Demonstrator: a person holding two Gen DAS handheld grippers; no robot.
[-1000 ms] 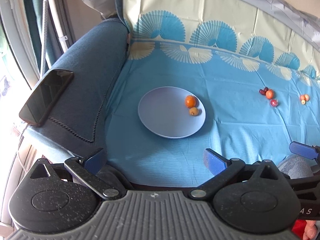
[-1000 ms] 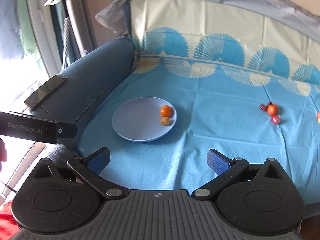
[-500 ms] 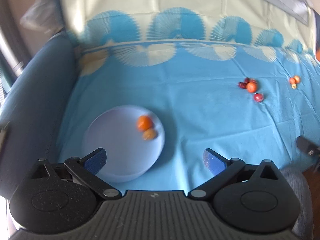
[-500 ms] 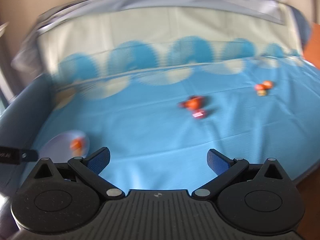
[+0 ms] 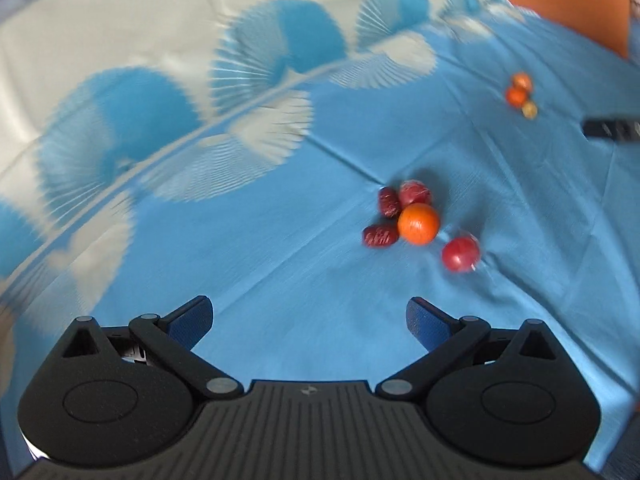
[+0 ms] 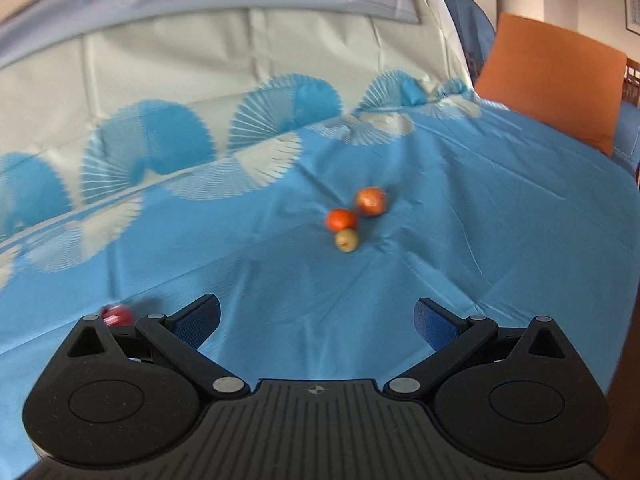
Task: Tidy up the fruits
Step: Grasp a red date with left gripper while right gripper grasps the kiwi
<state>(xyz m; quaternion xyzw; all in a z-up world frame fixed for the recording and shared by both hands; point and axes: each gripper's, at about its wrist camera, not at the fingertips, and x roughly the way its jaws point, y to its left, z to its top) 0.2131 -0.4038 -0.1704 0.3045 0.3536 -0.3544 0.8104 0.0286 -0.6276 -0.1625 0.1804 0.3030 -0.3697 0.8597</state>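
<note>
The left hand-held gripper point(image 5: 308, 318) is wide open and holds nothing; its two blue pads hang above the blue cloth point(image 5: 280, 280) and touch no fruit. The right hand-held gripper point(image 6: 316, 320) is also wide open and empty, with bare cloth between its pads.

In the left wrist view, a group of fruits lies ahead of the gripper and a little to the right. An orange fruit point(image 5: 418, 223) is in the middle of this group. Two dark red wrinkled fruits, probably dates point(image 5: 380, 236), lie against its left side, and a round red fruit point(image 5: 415, 193) touches it from behind. Another round red fruit point(image 5: 460, 254) lies just beside the group, on the right. The picture is a little blurred.

Farther away, near the right edge, there is a second small group point(image 5: 520, 94). The right wrist view shows it more clearly: two orange-red fruits point(image 6: 342, 219) touch each other, and a small yellow-brown fruit point(image 6: 346, 240) lies against the front one. This group is ahead of the right gripper, near the middle between its pads but well apart from them.

An orange cushion point(image 6: 556, 80) stands at the far right of the sofa.
</note>
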